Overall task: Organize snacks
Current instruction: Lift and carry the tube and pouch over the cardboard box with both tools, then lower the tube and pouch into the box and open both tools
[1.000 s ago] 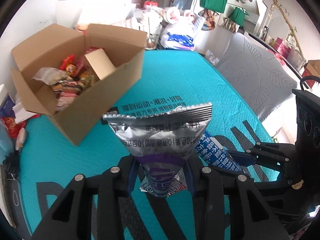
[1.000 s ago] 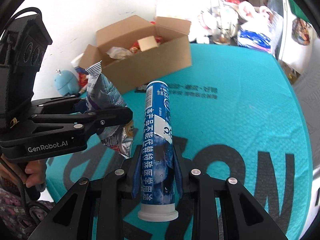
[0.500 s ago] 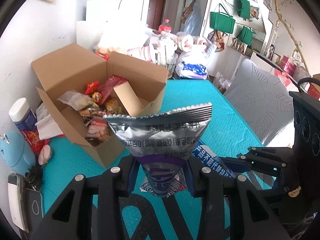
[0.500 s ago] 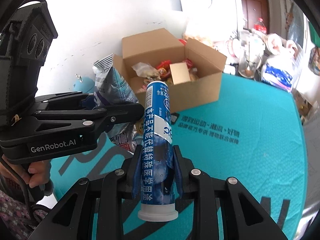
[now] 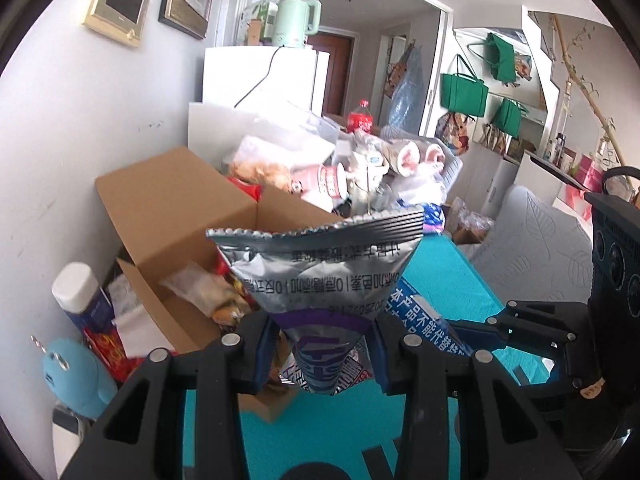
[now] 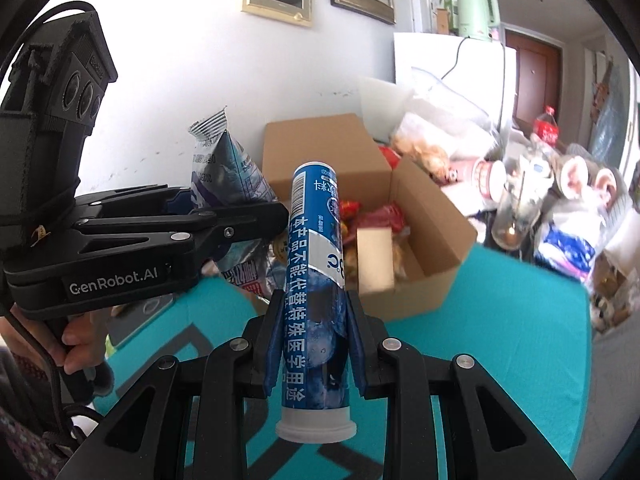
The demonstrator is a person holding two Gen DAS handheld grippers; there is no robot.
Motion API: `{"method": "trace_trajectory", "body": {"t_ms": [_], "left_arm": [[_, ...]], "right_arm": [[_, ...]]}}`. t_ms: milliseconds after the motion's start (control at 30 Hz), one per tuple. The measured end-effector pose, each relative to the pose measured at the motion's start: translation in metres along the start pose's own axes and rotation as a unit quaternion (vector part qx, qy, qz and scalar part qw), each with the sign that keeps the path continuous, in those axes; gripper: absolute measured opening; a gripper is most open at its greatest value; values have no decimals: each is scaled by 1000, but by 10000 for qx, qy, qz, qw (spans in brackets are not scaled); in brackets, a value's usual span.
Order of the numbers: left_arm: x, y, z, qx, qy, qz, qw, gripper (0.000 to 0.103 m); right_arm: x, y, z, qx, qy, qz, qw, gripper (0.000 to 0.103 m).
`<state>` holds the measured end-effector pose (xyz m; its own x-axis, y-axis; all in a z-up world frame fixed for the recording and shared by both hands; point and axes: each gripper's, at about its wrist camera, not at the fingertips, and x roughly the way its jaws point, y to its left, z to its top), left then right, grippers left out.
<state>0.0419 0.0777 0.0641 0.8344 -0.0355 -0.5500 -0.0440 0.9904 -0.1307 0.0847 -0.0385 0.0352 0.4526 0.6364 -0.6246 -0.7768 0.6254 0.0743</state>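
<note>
Snacks are being held up over the blue table (image 6: 500,320), in front of the box (image 6: 424,272). A silver bag (image 5: 320,276) is being pinched at its thin bottom end by the left tongs (image 5: 324,356). A blue tube (image 6: 316,280) is being squeezed around its middle by the right tongs (image 6: 314,344). The two are being held just beside each other, so they could be bumped together. The bag could be slipped loose. Farther off, the box is already being filled with snacks, so something could be dropped outside it.
</note>
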Motion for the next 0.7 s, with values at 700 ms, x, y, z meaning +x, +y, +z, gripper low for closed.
{"method": "trace_trajectory", "body": {"t_ms": [700], "left_arm": [[102, 82, 52, -409, 217, 986, 9940, 38]], "right_arm": [[115, -46, 82, 183, -37, -30, 9998, 28]]}}
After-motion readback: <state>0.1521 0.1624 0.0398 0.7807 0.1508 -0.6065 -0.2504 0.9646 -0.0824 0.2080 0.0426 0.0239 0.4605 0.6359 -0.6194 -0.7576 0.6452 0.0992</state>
